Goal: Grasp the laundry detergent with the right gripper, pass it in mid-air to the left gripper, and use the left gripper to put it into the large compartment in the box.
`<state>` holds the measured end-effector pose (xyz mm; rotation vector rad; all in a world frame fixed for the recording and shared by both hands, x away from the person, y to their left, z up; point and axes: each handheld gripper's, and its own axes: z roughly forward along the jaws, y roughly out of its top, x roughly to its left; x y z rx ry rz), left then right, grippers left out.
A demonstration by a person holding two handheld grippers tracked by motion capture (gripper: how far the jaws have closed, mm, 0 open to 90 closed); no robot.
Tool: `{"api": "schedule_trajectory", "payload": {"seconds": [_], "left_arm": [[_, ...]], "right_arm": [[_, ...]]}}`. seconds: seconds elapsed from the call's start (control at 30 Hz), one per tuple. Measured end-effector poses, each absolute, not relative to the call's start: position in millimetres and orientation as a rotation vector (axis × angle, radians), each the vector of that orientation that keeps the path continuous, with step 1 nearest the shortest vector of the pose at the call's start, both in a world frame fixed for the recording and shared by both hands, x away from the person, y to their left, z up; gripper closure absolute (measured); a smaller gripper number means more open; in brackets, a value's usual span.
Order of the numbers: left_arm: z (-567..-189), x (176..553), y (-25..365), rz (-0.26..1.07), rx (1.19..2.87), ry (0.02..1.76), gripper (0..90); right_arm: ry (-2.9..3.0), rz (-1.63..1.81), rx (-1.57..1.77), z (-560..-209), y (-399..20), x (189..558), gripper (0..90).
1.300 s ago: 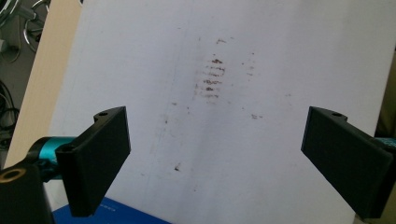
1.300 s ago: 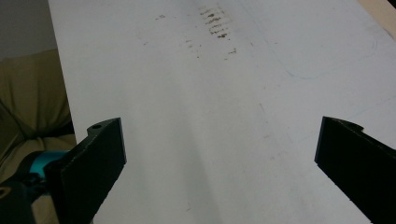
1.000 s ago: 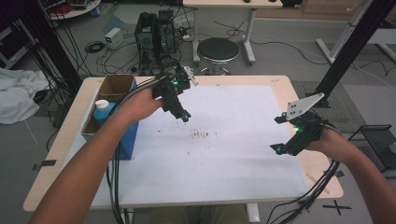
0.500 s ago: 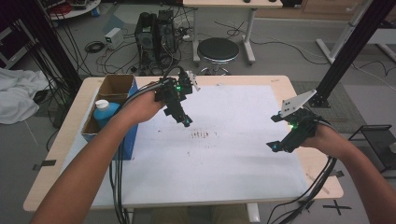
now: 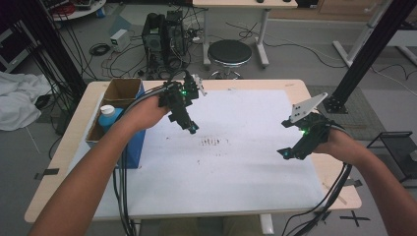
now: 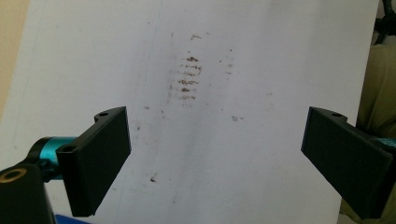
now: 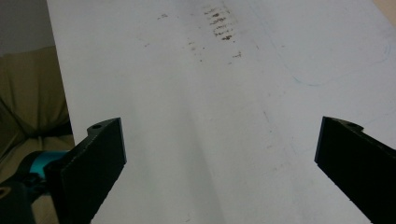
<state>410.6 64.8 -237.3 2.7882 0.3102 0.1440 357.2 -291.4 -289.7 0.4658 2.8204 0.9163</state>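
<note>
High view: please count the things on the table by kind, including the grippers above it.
Grippers: 2, left gripper and right gripper
White sheet: 1
Cardboard box: 1
Blue bottle: 1
Total: 5

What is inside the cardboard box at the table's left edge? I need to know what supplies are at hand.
In the box stands a blue bottle with a white cap. The far part looks empty; the person's left forearm hides the near corner.

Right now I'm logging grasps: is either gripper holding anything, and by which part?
Nothing is held. The left gripper and the right gripper both have their jaws wide apart over the white sheet.
</note>
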Motion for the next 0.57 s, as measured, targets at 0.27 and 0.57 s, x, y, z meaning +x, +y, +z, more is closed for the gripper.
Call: {"api": "schedule_trajectory", "payload": {"seconds": [0.27,0.57], "left_arm": [[-237.8,412.1,68.7,0.153,2.803,0.305,8.2],[-237.6,413.1,73.1,0.146,2.798,0.337,8.2]], "right_arm": [[2.828,0.905,0.482,-289.8,-289.8,357.4,1.0],[2.827,0.903,0.467,-290.7,-288.0,358.3,1.0]]}}
